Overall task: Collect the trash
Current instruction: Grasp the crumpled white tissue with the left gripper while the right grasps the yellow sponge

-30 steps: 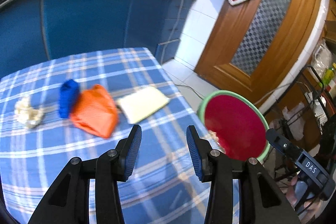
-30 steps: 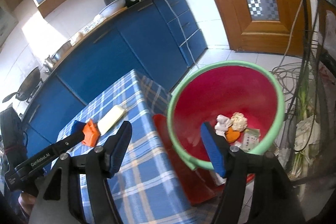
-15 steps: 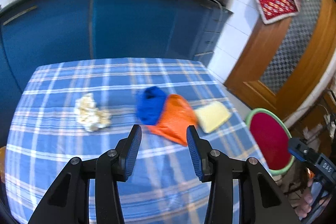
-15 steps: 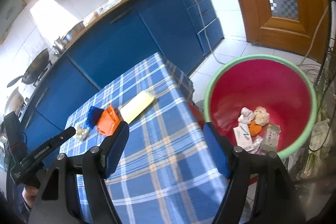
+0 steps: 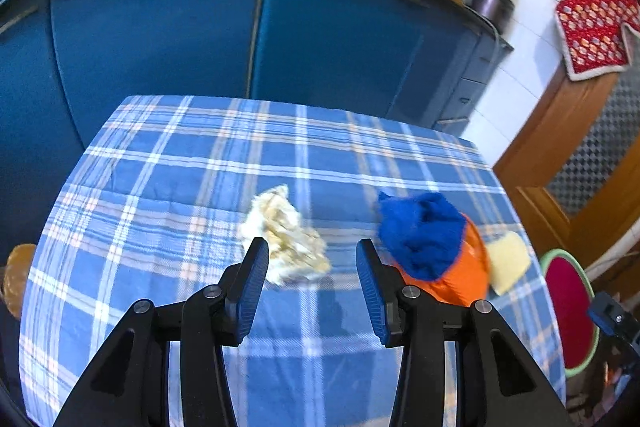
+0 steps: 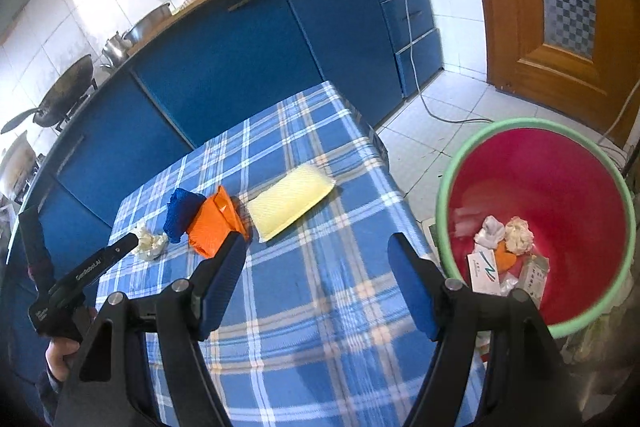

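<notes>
On the checked desk (image 6: 320,307), the left hand-held gripper (image 5: 310,287), marked "GenRobot.AI", hangs wide open and empty just short of a crumpled white paper wad (image 5: 286,237). Next come a blue wad (image 6: 180,213) touching an orange packet (image 6: 214,225), then a yellow sponge (image 6: 290,201). The right hand-held gripper (image 6: 316,287) gapes empty. Rightmost, the red bin (image 6: 560,179) holds scraps.
</notes>
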{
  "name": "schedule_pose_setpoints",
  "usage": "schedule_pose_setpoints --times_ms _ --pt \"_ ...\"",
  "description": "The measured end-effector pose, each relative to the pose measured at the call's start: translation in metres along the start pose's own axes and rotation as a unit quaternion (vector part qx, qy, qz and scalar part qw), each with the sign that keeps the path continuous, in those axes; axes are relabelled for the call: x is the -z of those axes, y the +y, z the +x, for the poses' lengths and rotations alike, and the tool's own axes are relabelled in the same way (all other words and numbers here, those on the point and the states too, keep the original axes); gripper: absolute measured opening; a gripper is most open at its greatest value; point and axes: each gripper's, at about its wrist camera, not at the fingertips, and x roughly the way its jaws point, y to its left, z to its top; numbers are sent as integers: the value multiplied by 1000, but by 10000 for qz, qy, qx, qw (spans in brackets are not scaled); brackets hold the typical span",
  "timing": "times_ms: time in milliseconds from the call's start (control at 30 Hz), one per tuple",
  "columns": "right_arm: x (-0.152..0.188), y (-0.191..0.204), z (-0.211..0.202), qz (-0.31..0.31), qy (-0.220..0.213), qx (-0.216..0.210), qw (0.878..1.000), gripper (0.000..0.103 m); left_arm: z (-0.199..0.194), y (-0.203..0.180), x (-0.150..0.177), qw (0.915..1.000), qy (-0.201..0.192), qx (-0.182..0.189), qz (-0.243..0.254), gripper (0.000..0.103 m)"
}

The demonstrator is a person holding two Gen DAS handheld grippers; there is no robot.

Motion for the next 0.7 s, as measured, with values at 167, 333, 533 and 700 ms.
schedule_pose_setpoints --times_ms 167,333,533,700 --pt "-8 7 18 -13 60 37 10000 75 17 9 -4 9999 26 -110 -100 47" --pt "-14 15 41 -87 166 114 9998 75 28 16 -3 9998 33 -81 -183 47" --pt "-18 21 72 -157 349 248 9990 75 39 20 -1 9997 71 -2 -216 44" --pt "-19 27 92 -211 477 322 9981 75 41 23 0 9996 43 84 -258 37"
